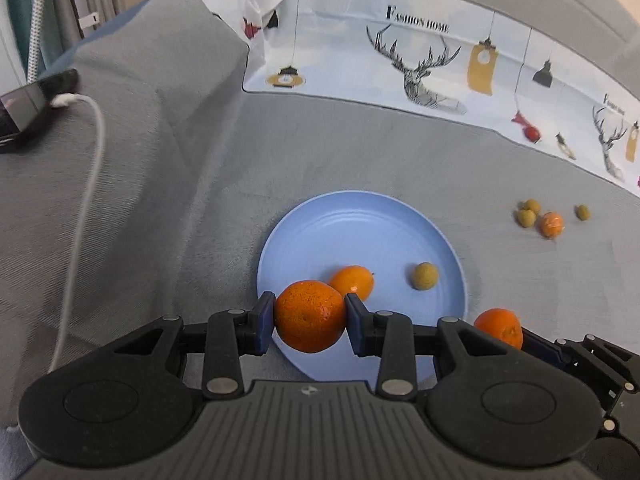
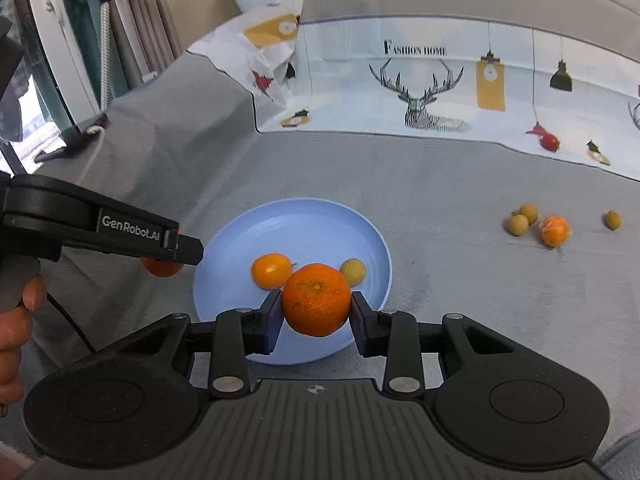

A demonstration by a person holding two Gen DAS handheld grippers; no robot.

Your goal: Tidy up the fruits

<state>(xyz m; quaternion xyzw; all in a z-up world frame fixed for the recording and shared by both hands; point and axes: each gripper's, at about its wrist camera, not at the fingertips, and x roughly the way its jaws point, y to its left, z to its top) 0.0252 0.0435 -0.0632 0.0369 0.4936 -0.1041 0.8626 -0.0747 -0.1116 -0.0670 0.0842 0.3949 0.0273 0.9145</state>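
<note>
A blue plate [image 1: 360,216] [image 2: 304,220] lies on the grey cloth and holds a small orange fruit [image 1: 352,282] [image 2: 271,270] and a tan longan [image 1: 425,276] [image 2: 353,272]. My left gripper [image 1: 309,318] is shut on a mandarin [image 1: 309,316] over the plate's near left rim; this gripper shows at the left of the right wrist view [image 2: 176,246]. My right gripper [image 2: 316,308] is shut on another mandarin [image 2: 316,304] over the plate's near edge; that mandarin also shows in the left wrist view [image 1: 500,326].
To the right on the cloth lie several longans [image 1: 527,214] [image 2: 520,220] and a wrapped orange fruit [image 1: 552,225] [image 2: 554,230]. A printed deer cloth [image 1: 420,60] covers the back. A phone with a white cable [image 1: 28,104] rests on the left.
</note>
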